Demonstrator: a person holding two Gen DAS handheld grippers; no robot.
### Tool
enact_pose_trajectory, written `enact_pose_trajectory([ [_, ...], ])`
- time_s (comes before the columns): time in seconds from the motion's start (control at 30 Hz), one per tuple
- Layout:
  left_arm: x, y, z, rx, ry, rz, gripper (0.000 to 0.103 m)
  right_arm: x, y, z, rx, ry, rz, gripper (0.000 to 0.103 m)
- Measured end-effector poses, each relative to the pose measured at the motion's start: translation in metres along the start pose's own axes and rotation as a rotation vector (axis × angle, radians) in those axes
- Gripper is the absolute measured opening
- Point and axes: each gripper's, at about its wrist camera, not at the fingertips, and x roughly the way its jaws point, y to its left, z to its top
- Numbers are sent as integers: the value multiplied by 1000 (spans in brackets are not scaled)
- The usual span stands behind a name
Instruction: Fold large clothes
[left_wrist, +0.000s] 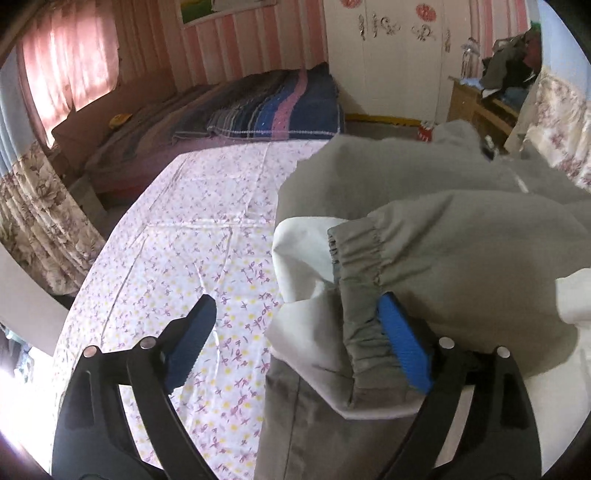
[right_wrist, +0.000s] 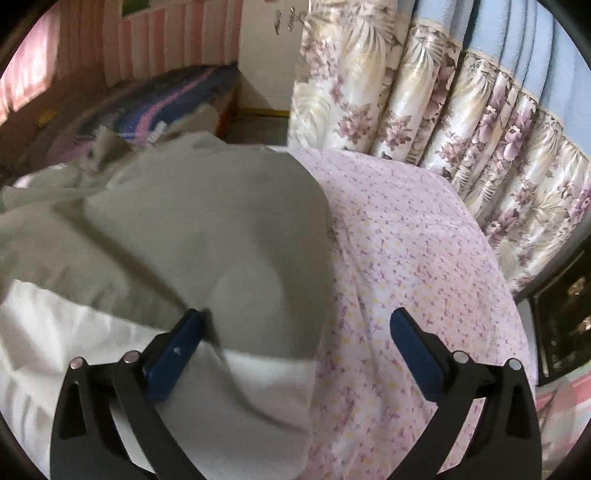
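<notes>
Left wrist view: the left hand-held gripper (left_wrist: 295, 334), black with two blue ribbed pads, stands wide apart and grips nothing. Its right pad (left_wrist: 404, 341) lies against the gathered elastic cuff (left_wrist: 360, 266) of one large grey-green garment with a white lining (left_wrist: 424, 206); its other pad hangs over the bedsheet. The garment lies rumpled on a bed covered by a white sheet printed with small purple and yellow flowers (left_wrist: 192, 229). Behind it is a second bed with one striped blue, grey and pink blanket (left_wrist: 273, 107). A white wardrobe (left_wrist: 388, 55) carries decorations, but no writing can be read. One wooden shelf (left_wrist: 476, 99) holds a heap of dark clothes.

Right wrist view: the right hand-held gripper (right_wrist: 295, 332) is likewise spread wide, holding nothing. Its left pad (right_wrist: 177, 350) sits at the garment's fold, where grey-green cloth (right_wrist: 207, 229) meets white lining (right_wrist: 74, 339); its right pad is over the flowered sheet (right_wrist: 406, 251). Floral curtains (right_wrist: 461, 110) hang beyond the bed.
</notes>
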Motion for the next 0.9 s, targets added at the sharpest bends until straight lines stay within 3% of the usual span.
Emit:
enact_pose_trajectory([
  [0.1,-30,12,-6,-1,-56,-19,97,-29,-8,-6,26,-52,56,101],
  [0.3,-83,24,-30,-40,-123,-50,100,-81,-8,-23,-3,-139,70,101],
  [0.43,-109,26,-53,-55,-130,-78,100,-103,-7,-41,-28,-139,41,101],
  [0.63,-165,31,-108,-35,-167,-108,100,-151,-19,-87,-61,-149,70,101],
  [0.83,-219,51,-174,-34,-200,-71,100,-211,-67,-161,18,-196,303,101],
  [0.9,-237,61,-199,-24,-217,-43,100,-223,-76,-188,14,-194,296,101],
])
